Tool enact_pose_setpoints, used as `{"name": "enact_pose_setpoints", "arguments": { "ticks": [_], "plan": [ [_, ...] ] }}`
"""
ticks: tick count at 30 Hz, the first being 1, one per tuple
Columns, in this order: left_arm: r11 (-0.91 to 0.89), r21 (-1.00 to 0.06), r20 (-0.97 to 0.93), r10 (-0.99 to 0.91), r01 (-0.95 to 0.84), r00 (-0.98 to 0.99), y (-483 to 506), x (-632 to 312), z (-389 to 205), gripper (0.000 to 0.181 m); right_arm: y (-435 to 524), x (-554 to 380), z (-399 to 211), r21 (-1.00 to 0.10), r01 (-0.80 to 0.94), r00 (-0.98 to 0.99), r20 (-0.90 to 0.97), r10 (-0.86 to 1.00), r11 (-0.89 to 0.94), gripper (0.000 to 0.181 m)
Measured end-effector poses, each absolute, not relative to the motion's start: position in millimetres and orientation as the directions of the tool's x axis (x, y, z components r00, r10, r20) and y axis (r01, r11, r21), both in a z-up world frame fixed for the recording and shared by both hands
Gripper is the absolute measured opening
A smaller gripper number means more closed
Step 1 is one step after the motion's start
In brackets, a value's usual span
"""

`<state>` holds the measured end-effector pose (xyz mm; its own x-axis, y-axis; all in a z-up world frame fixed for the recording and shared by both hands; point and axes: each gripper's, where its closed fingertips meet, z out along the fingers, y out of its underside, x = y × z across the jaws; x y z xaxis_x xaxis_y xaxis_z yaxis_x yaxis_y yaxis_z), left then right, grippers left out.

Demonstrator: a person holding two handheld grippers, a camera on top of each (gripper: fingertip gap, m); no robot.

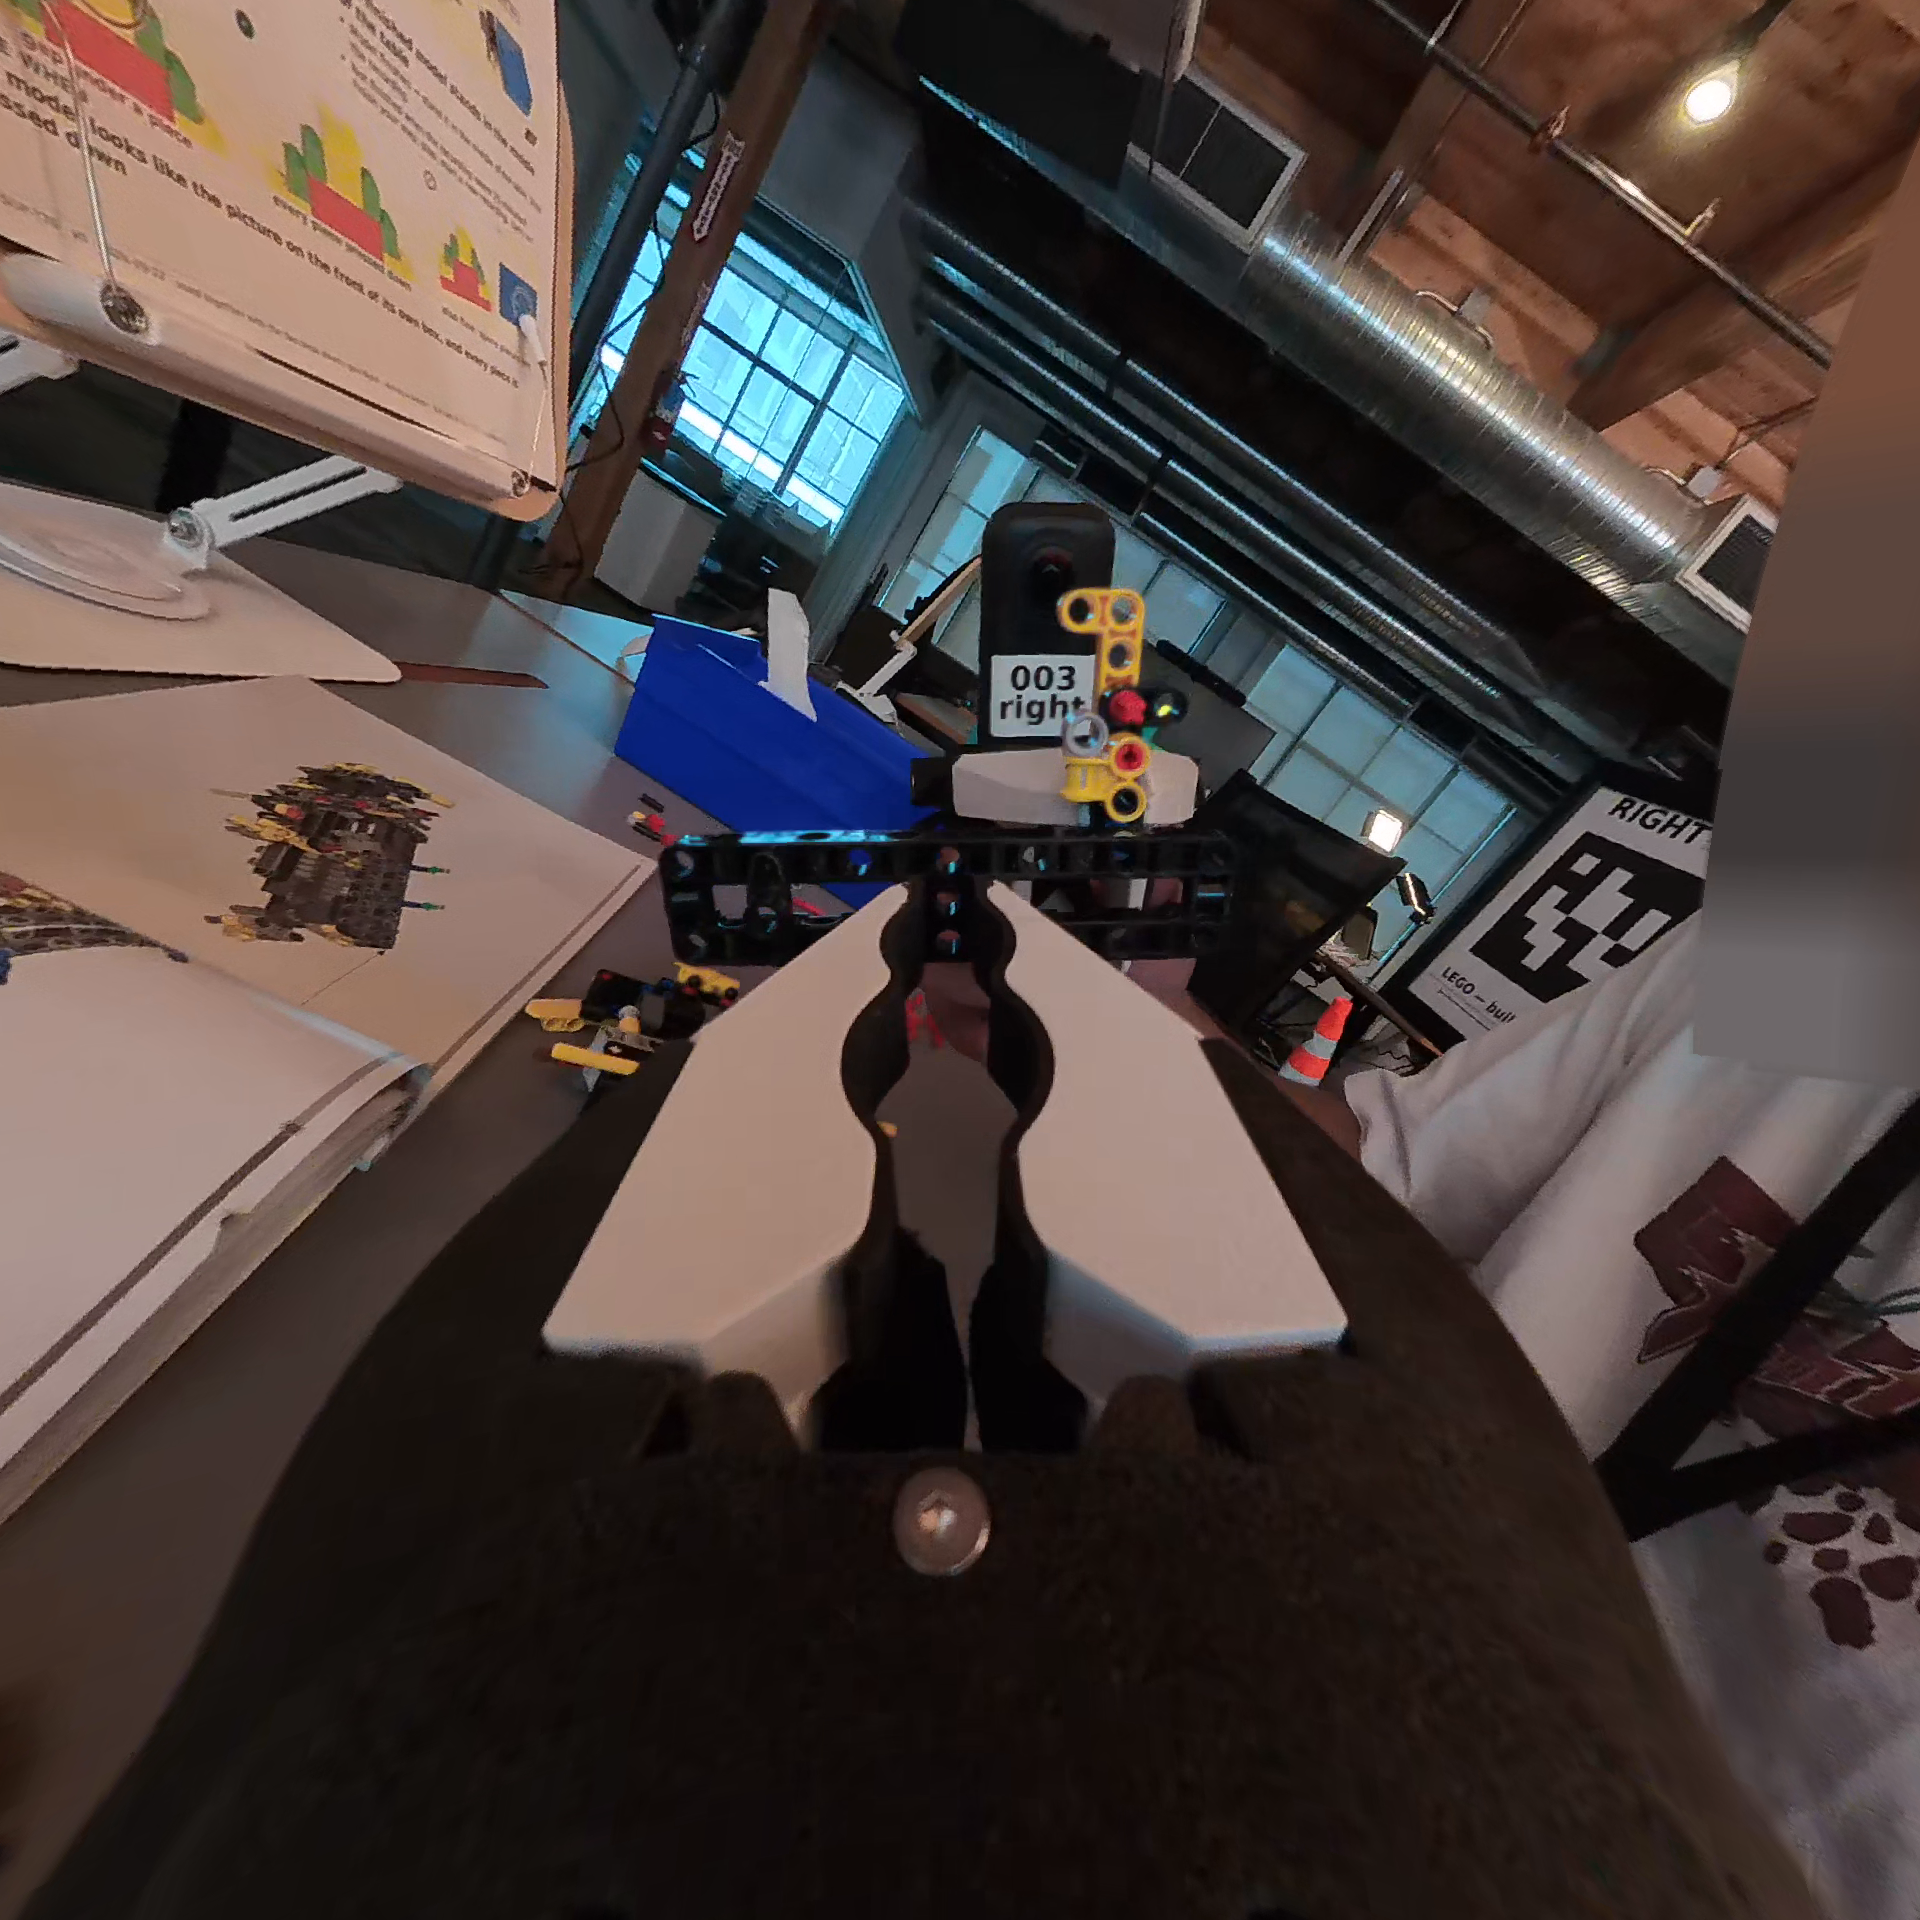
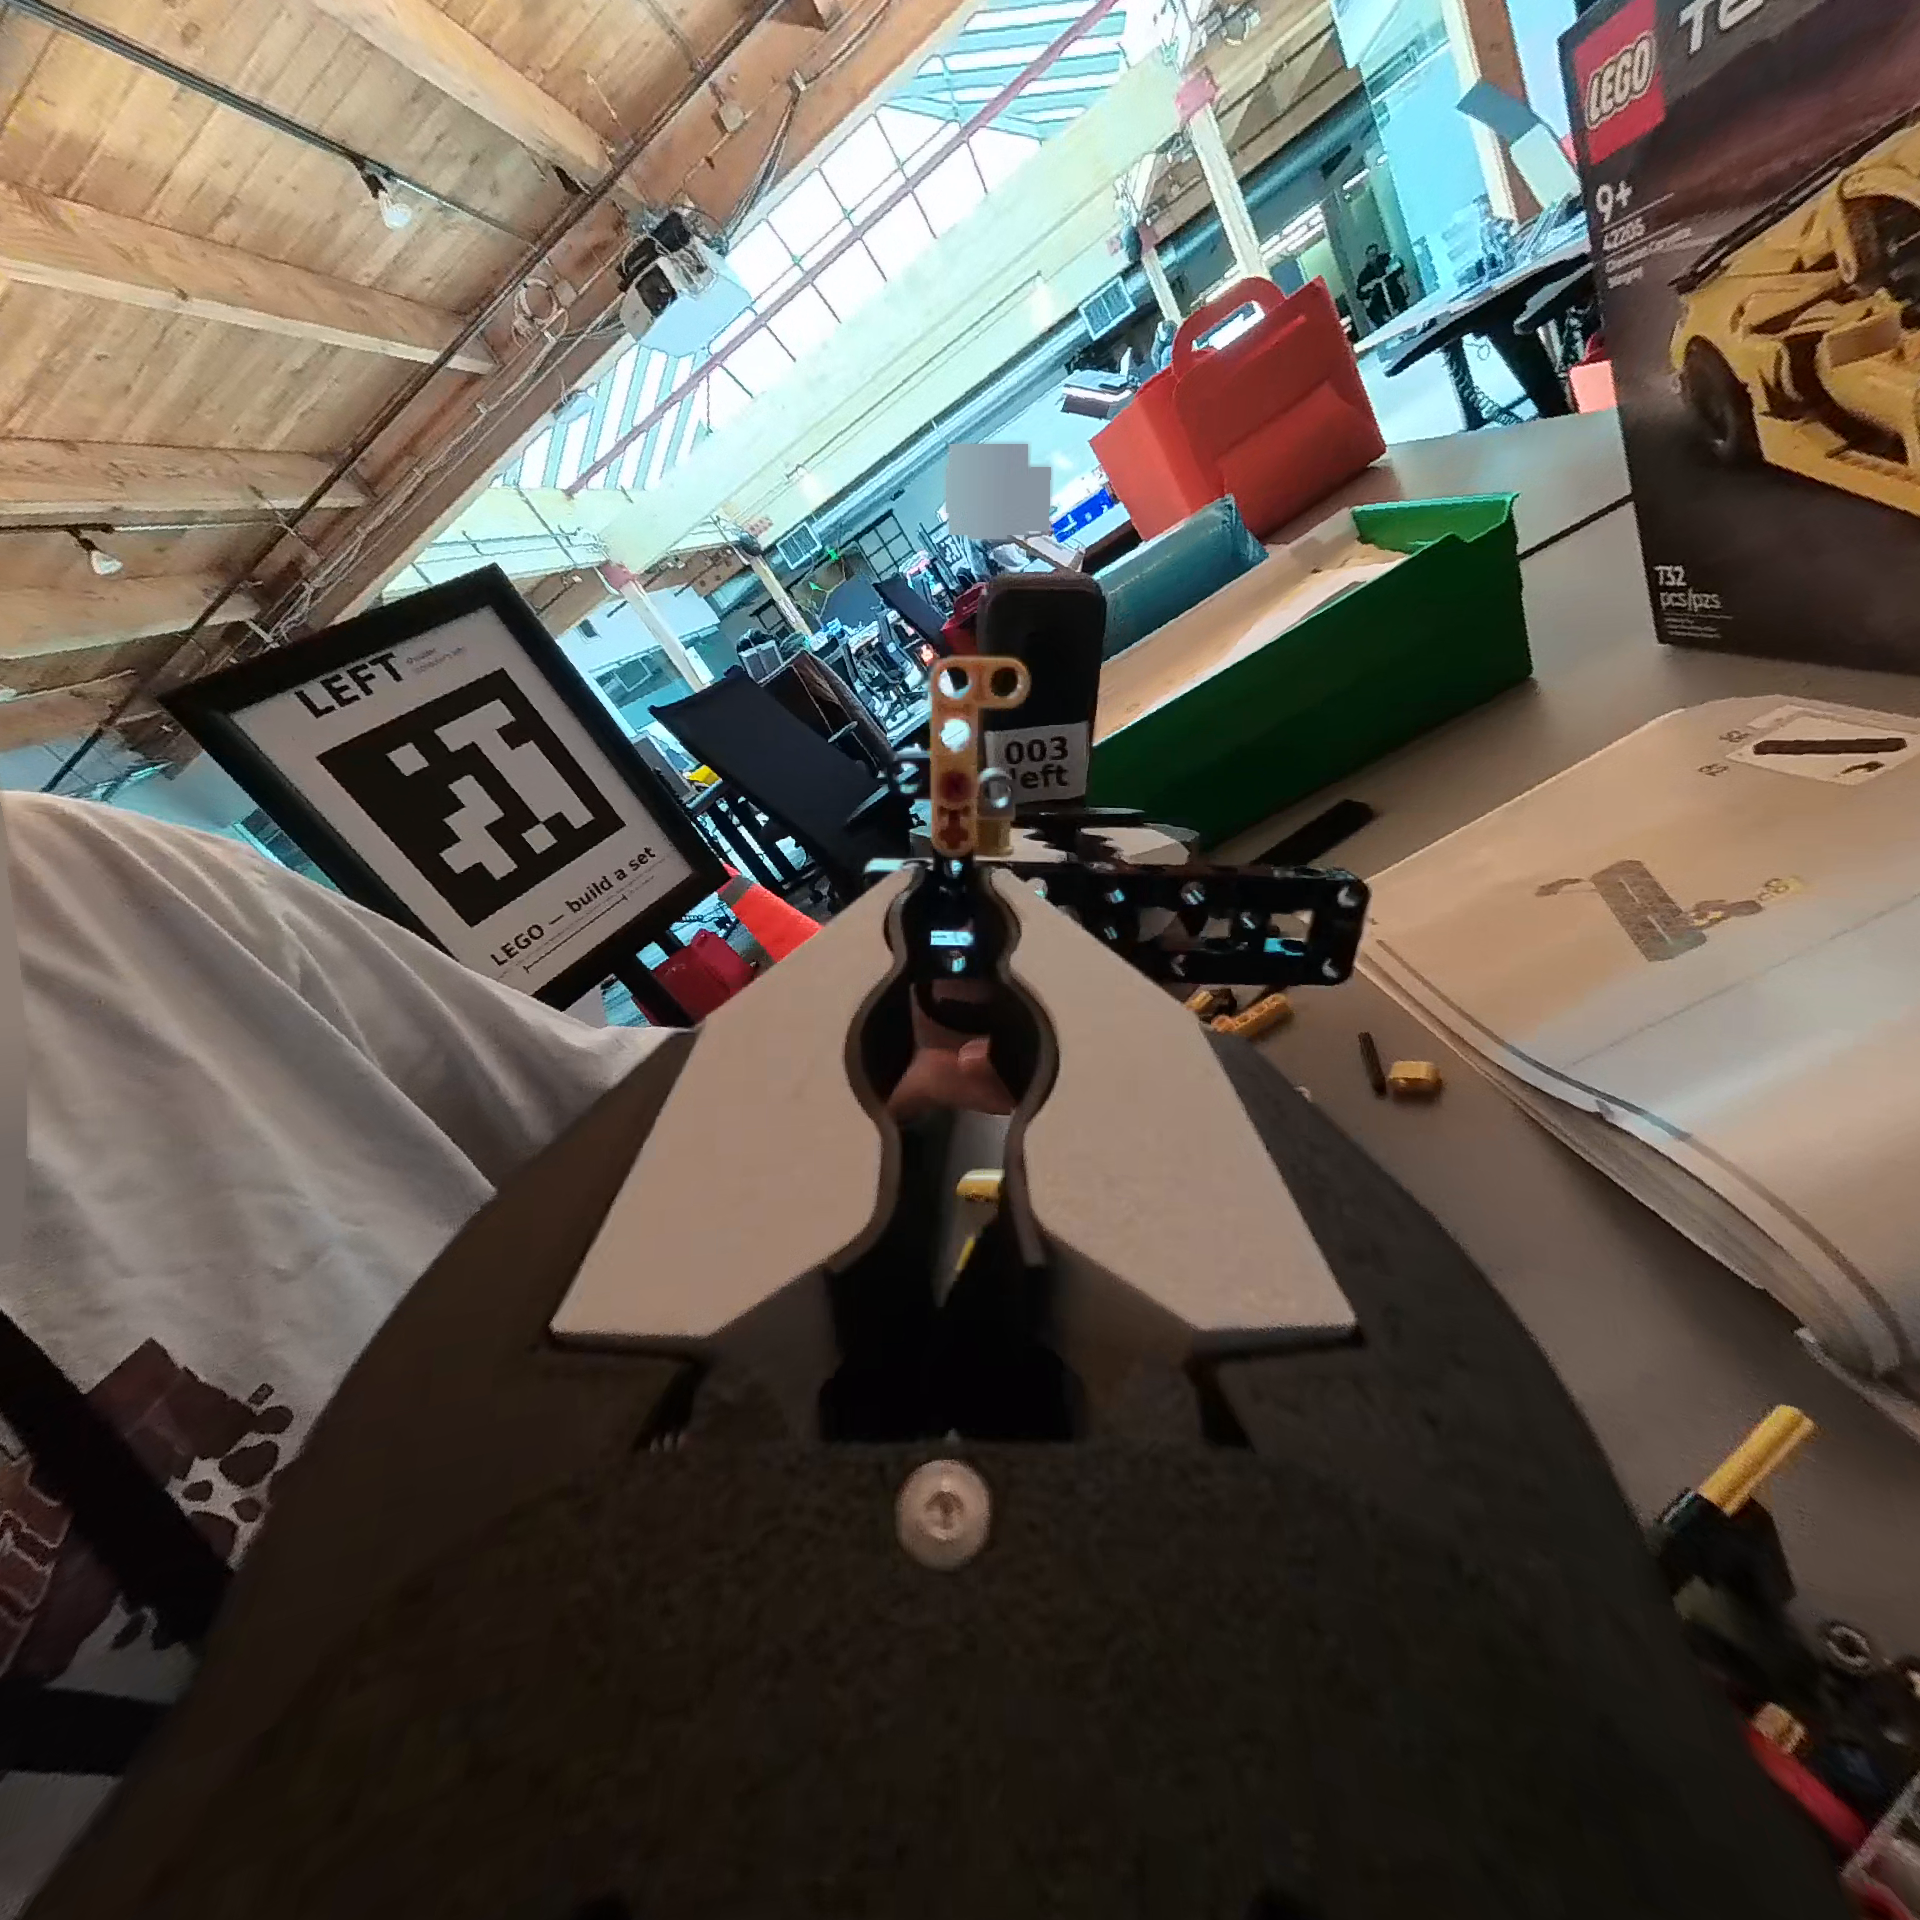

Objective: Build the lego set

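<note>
Held up off the table (image 2: 1455, 1195), clear air around frame (image 1: 951, 894) and grippers. Hemmed on one side by open manual (image 1: 312, 883), on the other by a white sleeve (image 2: 260, 1039). Below, loose pieces (image 1: 634, 1023) scattered on the tabletop; farther back, blue box (image 1: 748, 717) and green bin (image 2: 1340, 665).

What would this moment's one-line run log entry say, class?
left tongs: shut on black frame | right tongs: shut on same frame | yellow beam: upright on frame | frame: held above table
</note>
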<state>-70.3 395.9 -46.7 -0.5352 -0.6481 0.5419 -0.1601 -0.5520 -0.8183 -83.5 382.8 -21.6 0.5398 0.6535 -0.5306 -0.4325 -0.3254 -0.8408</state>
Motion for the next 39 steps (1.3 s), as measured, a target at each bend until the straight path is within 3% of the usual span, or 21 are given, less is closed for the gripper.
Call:
{"name": "enact_pose_setpoints", "arguments": {
  "ticks": [7,13,22,25,30,35,39],
  "plan": [
    [-0.566,-0.802,0.567,-0.626,-0.188,-0.535,393.6,-69.5,-50.5,0.008,383.9,-84.1,-23.9,-0.864,-0.417,0.581,-0.493,0.648,-0.283,0.006],
    [-0.683,-0.699,0.652,-0.489,-0.209,-0.579,391.3,-69.2,-46.8,0.008,384.5,-86.6,-20.3,-0.872,-0.444,0.600,-0.461,0.654,-0.208,0.007],
    [-0.747,-0.652,0.671,-0.488,-0.131,-0.558,404.1,-67.4,-40.3,0.008,394.9,-88.4,-20.8,-0.913,-0.408,0.755,-0.336,0.563,0.001,0.007],
    [-0.723,-0.680,0.650,-0.517,-0.122,-0.557,403.8,-68.4,-40.1,0.008,395.0,-88.2,-20.8,-0.907,-0.421,0.738,-0.362,0.569,-0.030,0.006],
    [-0.516,-0.842,0.509,-0.666,-0.156,-0.546,396.9,-73.1,-44.2,0.008,383.5,-92.6,-25.9,-0.899,-0.368,0.631,-0.430,0.646,-0.240,0.006],
    [-0.420,-0.878,0.477,-0.723,-0.230,-0.499,396.5,-69.1,-63.2,0.008,381.6,-86.9,-45.4,-0.936,-0.219,0.703,-0.346,0.621,-0.274,0.006],
    [-0.357,-0.900,0.435,-0.722,-0.249,-0.537,388.8,-73.3,-64.6,0.008,374.1,-92.1,-46.6,-0.883,-0.279,0.584,-0.467,0.664,-0.376,0.006]
  ]
}}
